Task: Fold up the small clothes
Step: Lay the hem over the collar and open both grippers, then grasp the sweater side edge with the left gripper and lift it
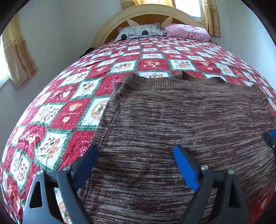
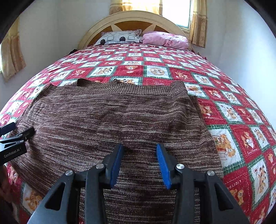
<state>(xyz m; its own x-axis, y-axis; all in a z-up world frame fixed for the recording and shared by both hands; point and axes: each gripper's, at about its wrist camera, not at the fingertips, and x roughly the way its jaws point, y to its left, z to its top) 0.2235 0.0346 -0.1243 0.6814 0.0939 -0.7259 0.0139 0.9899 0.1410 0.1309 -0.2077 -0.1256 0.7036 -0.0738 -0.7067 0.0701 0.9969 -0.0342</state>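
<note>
1. In the left wrist view, a brown knitted sweater lies spread flat on a bed, on a red and white bedspread with teddy bear squares.
2. The left gripper hangs over the near left part of the sweater. Its jaws stand wide apart and nothing is between them; the blue pads do not press on the cloth.
3. The left fingertip is just at the left edge of the sweater, the right one is over the knit.
4. At the right border of this view, a small part of the right gripper shows above the sweater.
5. Far behind, a grey patterned pillow and a pink pillow lean beside each other at the round wooden headboard.
6. In the right wrist view, the sweater fills the middle, with its ribbed hem on the far side.
7. The right gripper is over the near middle of the sweater. Its jaws are partly open, narrower than the left ones, and hold nothing.
8. The left gripper shows at the left border, over the sweater's left side.
9. A curtain hangs beside the window behind the headboard.
</note>
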